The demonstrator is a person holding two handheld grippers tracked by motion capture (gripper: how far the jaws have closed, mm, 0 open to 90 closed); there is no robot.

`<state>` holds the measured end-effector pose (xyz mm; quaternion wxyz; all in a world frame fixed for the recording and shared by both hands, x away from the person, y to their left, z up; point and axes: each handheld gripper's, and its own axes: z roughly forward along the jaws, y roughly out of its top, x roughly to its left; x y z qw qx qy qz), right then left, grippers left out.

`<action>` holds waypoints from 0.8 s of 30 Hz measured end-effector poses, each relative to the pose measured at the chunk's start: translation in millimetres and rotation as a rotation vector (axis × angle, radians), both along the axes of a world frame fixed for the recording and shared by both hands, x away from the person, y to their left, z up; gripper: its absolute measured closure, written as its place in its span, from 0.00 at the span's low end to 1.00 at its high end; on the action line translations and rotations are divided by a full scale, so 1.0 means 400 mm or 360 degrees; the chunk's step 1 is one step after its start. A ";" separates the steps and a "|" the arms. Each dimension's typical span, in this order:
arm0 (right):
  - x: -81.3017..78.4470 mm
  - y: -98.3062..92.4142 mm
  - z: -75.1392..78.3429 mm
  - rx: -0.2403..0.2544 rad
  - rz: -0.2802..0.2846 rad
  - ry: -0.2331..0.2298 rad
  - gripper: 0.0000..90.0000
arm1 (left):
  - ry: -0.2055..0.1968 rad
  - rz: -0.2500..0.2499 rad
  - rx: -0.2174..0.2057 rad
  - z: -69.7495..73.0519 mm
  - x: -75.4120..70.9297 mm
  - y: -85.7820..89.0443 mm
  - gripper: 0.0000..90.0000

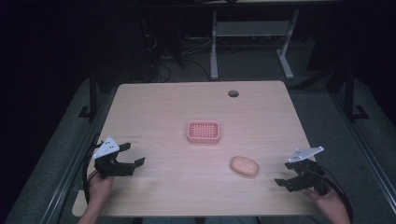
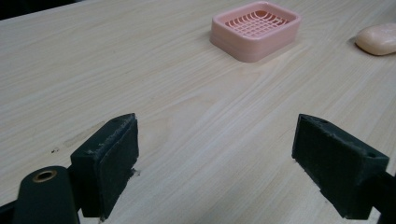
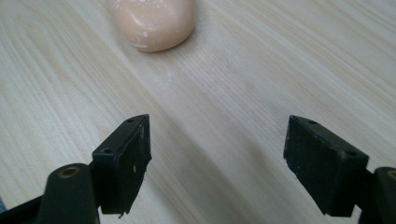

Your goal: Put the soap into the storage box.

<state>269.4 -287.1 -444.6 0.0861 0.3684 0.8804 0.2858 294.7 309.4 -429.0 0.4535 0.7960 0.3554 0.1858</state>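
1. Progress: nothing done yet, by the look of it. The pale peach oval soap bar (image 1: 244, 165) lies bare on the light wood-grain table (image 1: 177, 107), near the front edge, right of centre. The pink plastic soap dish w/ slotted grid top (image 1: 203, 131) sits mid-table, empty, well apart from the soap (behind it and to its left).
2. Likely job: soap into dish. All of it left – approach, grip, lift, carry, set down.
3. Right gripper (image 1: 295, 177): low over the table, just right of the soap, not touching it. Jaws spread wide, nothing between them but bare wood. In the right gripper view the soap (image 3: 152, 22) lies ahead, left of the jaw line – needs a small turn or shift to bracket it.
4. Left gripper (image 1: 132, 155): at the front-left part of the table, far from both things. Jaws also wide, holding nothing. From the left gripper view the dish (image 2: 255, 29) is well ahead, soap (image 2: 377, 39) at far right.
5. Judgement: right gripper is closer, prob. the one to pick.
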 end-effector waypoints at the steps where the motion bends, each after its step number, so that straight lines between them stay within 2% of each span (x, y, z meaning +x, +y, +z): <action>1: 0.000 0.003 0.000 -0.0002 0.0008 0.0002 0.25 | -0.0003 -0.0004 0.0005 0.000 0.001 0.000 0.16; 5: 0.006 0.013 0.004 -0.0038 0.0021 0.0011 0.24 | -0.0005 -0.0004 0.0016 0.000 0.000 0.001 0.16; 9: 0.022 0.026 0.011 -0.0023 0.0035 0.0059 0.20 | 0.0000 0.0005 0.0006 -0.001 0.000 0.003 0.16; 12: 0.034 0.045 0.016 -0.0069 0.0078 0.0059 0.20 | -0.0001 0.0009 0.0010 -0.002 0.001 0.004 0.16; 19: 0.054 0.070 0.026 -0.0112 0.0142 0.0078 0.19 | -0.0001 0.0005 0.0012 -0.002 0.001 0.003 0.16; 24: 0.061 0.090 0.036 -0.0114 0.0186 0.0088 0.19 | 0.0000 0.0008 0.0003 -0.001 0.000 0.002 0.16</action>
